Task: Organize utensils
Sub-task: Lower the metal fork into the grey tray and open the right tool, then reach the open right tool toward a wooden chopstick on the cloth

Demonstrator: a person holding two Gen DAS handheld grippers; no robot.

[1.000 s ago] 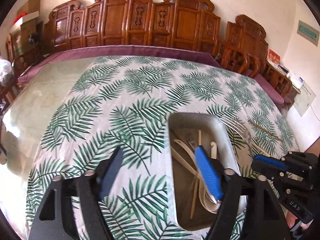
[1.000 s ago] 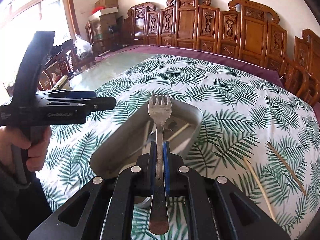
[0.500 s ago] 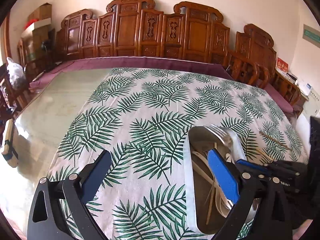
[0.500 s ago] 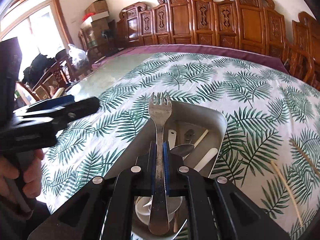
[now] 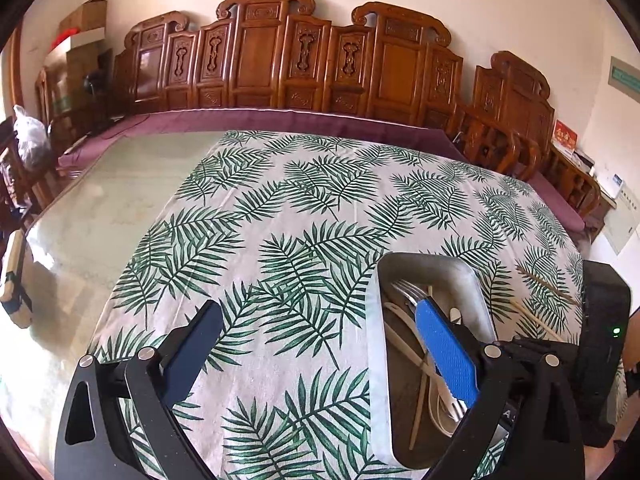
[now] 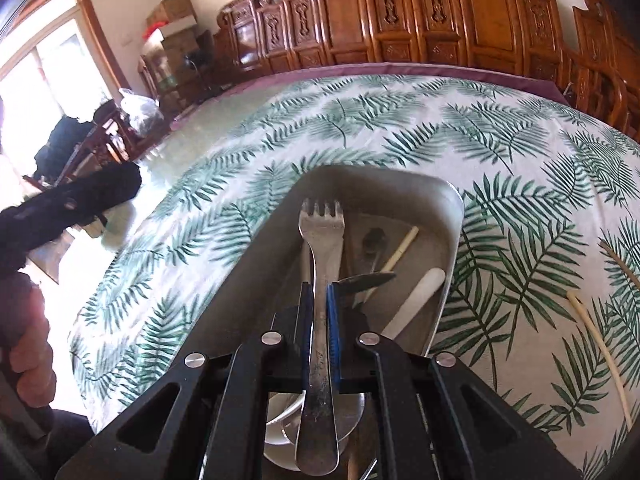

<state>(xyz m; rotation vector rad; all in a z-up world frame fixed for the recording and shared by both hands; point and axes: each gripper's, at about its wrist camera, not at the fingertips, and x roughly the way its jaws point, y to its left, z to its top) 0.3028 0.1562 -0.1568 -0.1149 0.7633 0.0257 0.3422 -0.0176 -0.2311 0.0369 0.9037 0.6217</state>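
Note:
A metal fork sits between the blue pads of my right gripper, tines pointing away and low over the grey tray. The jaws are opening a little, but the pads still press on the handle. In the tray lie a white spoon, a pale chopstick and a small metal spoon. My left gripper is wide open and holds nothing. Its right finger hangs over the tray, where the fork's tines show.
Two loose chopsticks lie on the leaf-print cloth right of the tray. A hand holds the left gripper's handle at the left edge. Carved wooden chairs line the far side, and bare glass tabletop lies to the left.
My right gripper has come down with the fork, from above the tray's rim to low inside it. My left gripper's jaws have spread wider and stayed near the tray's left side.

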